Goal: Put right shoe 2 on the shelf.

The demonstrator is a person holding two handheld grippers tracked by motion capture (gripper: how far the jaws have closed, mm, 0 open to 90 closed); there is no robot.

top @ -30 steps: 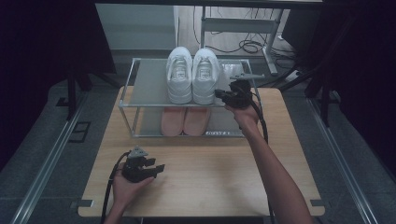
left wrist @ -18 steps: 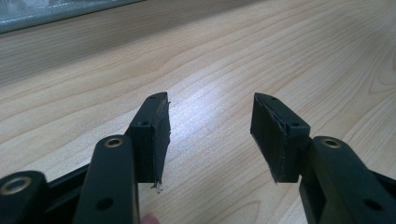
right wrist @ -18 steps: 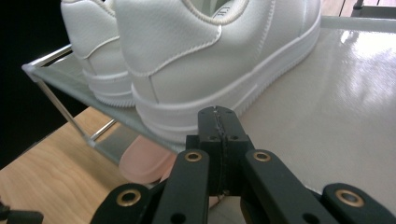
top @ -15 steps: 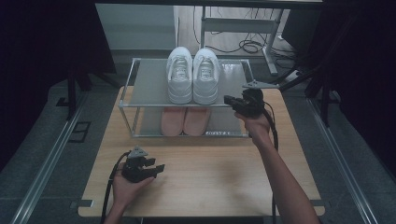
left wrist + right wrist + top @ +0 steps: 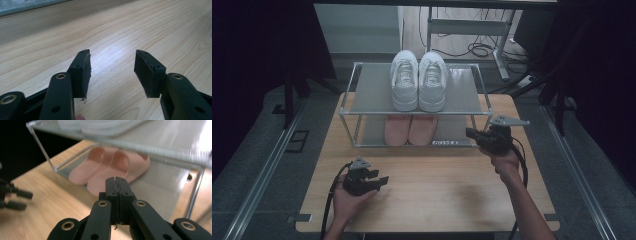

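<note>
Pink slippers (image 5: pixel 410 129) side by side on lower shelf of rack (image 5: pixel 362 97), white sneakers (image 5: pixel 419 80) on top shelf. Right tongs (image 5: pixel 470 133) pressed fully closed, empty, near rack's front right corner. Left tongs (image 5: pixel 382 180) gaping wide, empty, low over counter (image 5: pixel 442 185), well apart from rack.

My counter (image 5: pixel 437 200) is a pale wooden top. Past its far edge, black cables (image 5: pixel 472 50) lie tangled on the floor beside a grey metal frame (image 5: pixel 467 26). One metal rail (image 5: pixel 267 175) runs along the grey floor (image 5: pixel 569 200) off the counter's left edge, and another rail (image 5: pixel 579 175) runs off its right edge. Dark curtains (image 5: pixel 262 50) hang at both sides.
</note>
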